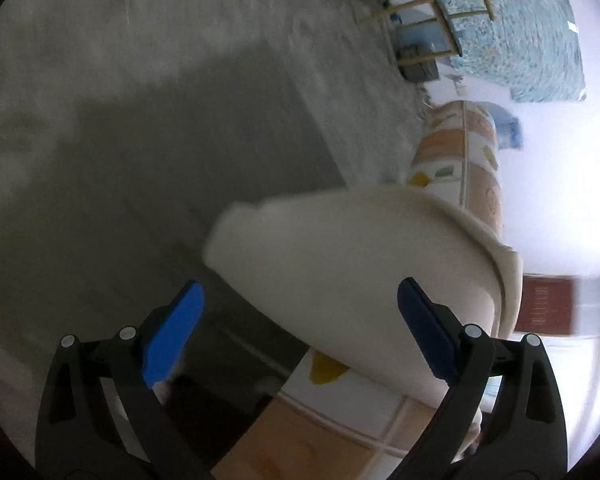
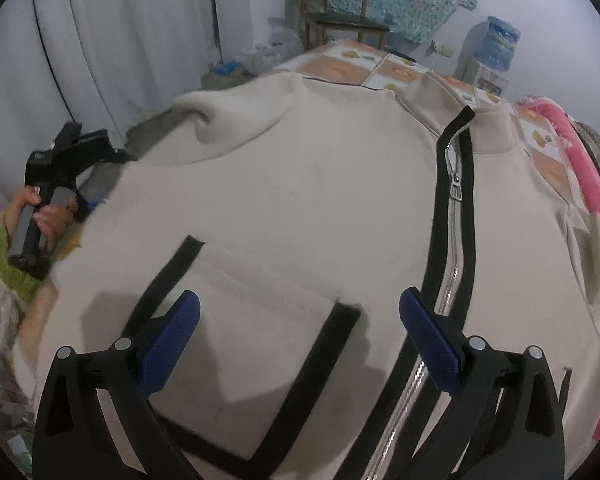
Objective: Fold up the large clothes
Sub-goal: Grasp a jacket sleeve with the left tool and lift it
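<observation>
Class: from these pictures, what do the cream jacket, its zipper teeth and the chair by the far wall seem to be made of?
Cream jacket: likely thick fleece or sweatshirt knit; matte, softly creased.
Zipper teeth: probably metal; silvery and glinting.
Chair: seemingly rough, unfinished wood; uneven pale poles.

Cream jacket (image 2: 300, 200) with black trim, on an orange-and-white patterned sheet (image 2: 340, 68).
Its zipper (image 2: 454, 216) was silver between black bands; the pocket (image 2: 240, 344) was black-edged. Gripper pads (image 2: 168, 344) were blue. Right of the jacket lay a pink blanket (image 2: 588, 176); left, a green cuff (image 2: 8, 260).
</observation>
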The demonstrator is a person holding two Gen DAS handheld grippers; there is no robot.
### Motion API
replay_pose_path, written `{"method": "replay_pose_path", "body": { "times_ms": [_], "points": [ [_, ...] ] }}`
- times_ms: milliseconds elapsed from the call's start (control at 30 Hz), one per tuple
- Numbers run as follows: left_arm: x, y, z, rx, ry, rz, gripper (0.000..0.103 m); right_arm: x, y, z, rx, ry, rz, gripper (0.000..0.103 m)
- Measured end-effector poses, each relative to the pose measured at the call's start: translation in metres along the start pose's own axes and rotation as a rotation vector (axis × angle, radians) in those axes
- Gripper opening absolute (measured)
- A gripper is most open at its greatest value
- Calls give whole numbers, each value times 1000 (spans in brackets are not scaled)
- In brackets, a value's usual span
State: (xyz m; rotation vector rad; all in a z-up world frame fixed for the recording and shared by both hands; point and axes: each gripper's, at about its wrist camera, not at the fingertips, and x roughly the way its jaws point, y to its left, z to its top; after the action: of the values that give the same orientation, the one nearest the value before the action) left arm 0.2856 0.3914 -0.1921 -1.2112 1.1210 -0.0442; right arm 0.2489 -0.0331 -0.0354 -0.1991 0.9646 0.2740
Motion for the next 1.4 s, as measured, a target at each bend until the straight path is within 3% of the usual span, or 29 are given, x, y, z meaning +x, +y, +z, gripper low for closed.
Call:
{"method": "replay_pose_path", "body": {
  "times_ms": [167, 400, 500, 667, 767, 967, 1033, 1067, 1133, 1300, 1400],
  "points": [
    [48, 55, -13, -151, 102, -317, 93, 9, 16, 12, -50, 7, -38, 97],
    [111, 109, -45, -339, 157, -638, 93, 29, 40, 22, -108, 75, -81, 97],
    [131, 124, -64, -432, 133, -802, 93, 30, 45, 28, -116, 75, -97, 97],
    [145, 134, -102, -510, 90, -957, 93, 24, 53, 29, -138, 73, -126, 97],
    [153, 138, -112, -531, 92, -960, 93, 23, 56, 28, -152, 69, -140, 97],
    [172, 126, -78, -511, 147, -873, 90, 19, 58, 25, -138, 68, -141, 97],
    [190, 120, -70, -507, 191, -828, 70, 12, 59, 24, -146, 51, -155, 97],
    [196, 119, -66, -513, 199, -798, 66, 10, 59, 25, -150, 45, -165, 97],
    [197, 120, -56, -508, 194, -760, 43, 4, 57, 23, -162, 30, -194, 97],
    [145, 121, -25, -374, 85, -577, 18, -10, 44, 18, -150, 11, -214, 97],
    [81, 108, 4, -226, -18, -411, 14, -20, 37, 13, -132, -16, -206, 97]
  ]
}}
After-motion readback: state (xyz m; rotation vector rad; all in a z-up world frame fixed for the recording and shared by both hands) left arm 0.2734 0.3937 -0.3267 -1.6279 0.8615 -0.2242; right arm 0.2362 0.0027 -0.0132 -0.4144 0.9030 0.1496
